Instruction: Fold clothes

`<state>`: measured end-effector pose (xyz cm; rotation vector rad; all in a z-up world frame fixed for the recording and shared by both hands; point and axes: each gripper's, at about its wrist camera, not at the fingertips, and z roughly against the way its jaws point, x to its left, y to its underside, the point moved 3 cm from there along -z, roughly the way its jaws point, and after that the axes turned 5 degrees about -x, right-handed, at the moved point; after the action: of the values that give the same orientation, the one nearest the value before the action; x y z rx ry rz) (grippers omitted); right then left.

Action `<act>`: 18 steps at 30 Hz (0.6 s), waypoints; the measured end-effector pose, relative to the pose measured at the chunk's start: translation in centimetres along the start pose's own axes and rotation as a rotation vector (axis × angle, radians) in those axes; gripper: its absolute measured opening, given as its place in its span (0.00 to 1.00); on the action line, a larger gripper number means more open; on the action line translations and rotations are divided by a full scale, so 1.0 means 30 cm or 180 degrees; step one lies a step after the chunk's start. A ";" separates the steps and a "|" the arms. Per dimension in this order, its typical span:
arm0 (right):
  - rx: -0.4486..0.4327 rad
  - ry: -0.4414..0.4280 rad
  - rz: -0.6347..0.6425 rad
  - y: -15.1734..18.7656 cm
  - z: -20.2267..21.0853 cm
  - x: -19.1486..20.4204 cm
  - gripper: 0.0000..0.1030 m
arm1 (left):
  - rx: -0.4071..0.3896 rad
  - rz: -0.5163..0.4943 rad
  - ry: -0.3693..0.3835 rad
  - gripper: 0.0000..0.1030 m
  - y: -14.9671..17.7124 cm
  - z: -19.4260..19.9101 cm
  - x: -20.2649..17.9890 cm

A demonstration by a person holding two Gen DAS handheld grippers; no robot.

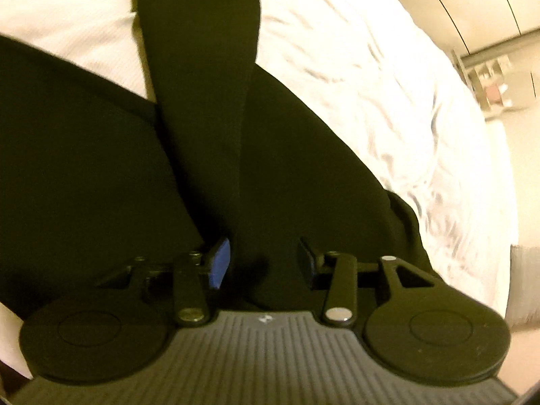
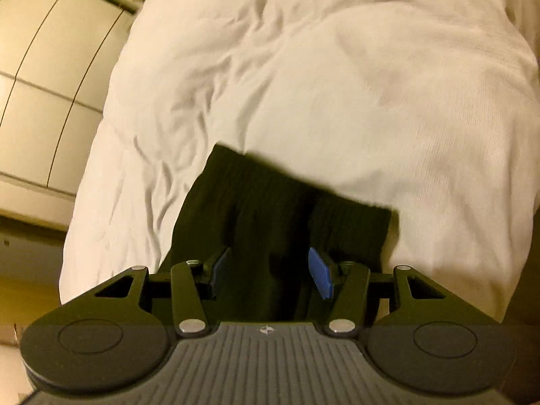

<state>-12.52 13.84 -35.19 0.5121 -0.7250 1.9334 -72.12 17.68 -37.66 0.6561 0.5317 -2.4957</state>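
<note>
From the left wrist, the left gripper (image 1: pixel 265 258) points down onto a black garment (image 1: pixel 101 155) spread over the white bedding (image 1: pixel 388 77). Its jaws stand partly apart with dark cloth lying between them, and neither blue pad (image 1: pixel 221 263) looks pressed into the fabric, so I read it as open and holding nothing. A long narrow strip of the garment, a sleeve or a leg (image 1: pixel 202 77), runs from just ahead of the jaws toward 12 o'clock, leaning slightly to 11, and ends in a squared cuff near the top of the view. The broader body of the cloth spreads toward 9 and 3 o'clock. The fabric looks matte, thick and soft, with few creases.

From the right wrist, the right gripper (image 2: pixel 270 270) also stands half-wide, its blue pads (image 2: pixel 320 275) clear of the cloth. A ribbed black end of the garment (image 2: pixel 287 199) lies straight ahead at 12 o'clock, its square edge slanting from 11 down toward 2, with bare bedding (image 2: pixel 337 67) beyond. This end is short and lies right at the jaws, so the right hand looks nearer to an edge to pinch. I would judge the coming grasp depends on closing across that ribbed hem.
</note>
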 end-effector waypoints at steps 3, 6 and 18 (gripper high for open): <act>0.0018 0.0047 0.0002 -0.020 -0.054 -0.008 0.52 | -0.0017 0.0012 -0.0055 0.40 0.001 -0.030 0.009; 0.0041 0.0074 0.0039 -0.003 -0.060 -0.056 0.53 | -0.0008 -0.0179 -0.0128 0.25 -0.014 -0.043 0.010; -0.0212 -0.0231 0.0339 -0.036 0.117 0.024 0.01 | -0.0639 -0.0822 -0.0083 0.00 0.014 0.316 -0.004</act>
<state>-11.71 12.30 -31.87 0.5139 -0.8758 1.9903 -75.06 12.84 -30.03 0.5033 0.8935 -2.6358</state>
